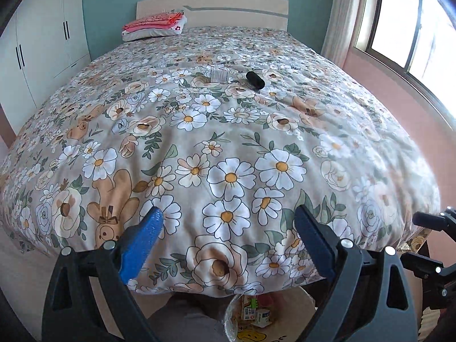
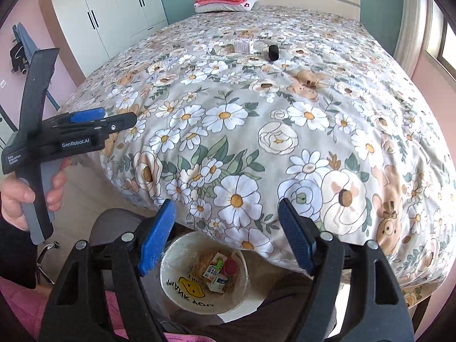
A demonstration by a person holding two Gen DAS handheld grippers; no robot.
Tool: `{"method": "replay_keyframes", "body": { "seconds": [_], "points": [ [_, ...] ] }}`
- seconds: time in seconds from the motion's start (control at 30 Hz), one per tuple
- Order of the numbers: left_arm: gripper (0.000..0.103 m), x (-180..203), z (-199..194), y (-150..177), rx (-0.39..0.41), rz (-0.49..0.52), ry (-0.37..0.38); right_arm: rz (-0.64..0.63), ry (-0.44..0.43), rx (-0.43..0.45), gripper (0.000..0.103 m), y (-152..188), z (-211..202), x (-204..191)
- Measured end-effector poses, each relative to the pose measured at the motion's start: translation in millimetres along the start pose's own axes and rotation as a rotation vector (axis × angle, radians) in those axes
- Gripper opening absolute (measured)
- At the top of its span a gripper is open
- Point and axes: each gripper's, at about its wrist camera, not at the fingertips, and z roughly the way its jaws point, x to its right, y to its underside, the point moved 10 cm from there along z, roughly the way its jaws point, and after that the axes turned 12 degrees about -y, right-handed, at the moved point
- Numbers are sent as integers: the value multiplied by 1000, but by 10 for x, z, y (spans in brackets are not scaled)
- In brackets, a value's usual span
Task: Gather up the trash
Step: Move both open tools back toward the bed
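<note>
Black bottle (image 1: pixel 255 79) lies flat on bed; long axis diagonal.

A floral bedspread (image 1: pixel 228 131) with daisies and bears covers the bed. Folded pink clothes (image 1: pixel 155 22) sit on a pillow (image 2: pixel 225 8) at 11 o'clock; a white wardrobe (image 2: pixel 114 8) stands at 10 o'clock, a window (image 1: pixel 404 25) at 2 o'clock.

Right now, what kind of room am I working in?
A bedroom, almost certainly. A large bed under a floral cover fills the view, with a headboard against the far wall, a pillow topped with folded clothes, and a white wardrobe to the left.
</note>
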Motion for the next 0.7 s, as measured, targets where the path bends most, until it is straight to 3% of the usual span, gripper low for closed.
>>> {"method": "replay_keyframes", "body": {
  "seconds": [0.47,0.7],
  "points": [
    [95,159,615,-1165,32,-44,-10,-52,39,114,74,-1300,284,426],
    [95,287,1162,-1620,-13,-73,7,-33,29,115,74,-1882,634,769]
  ]
}}
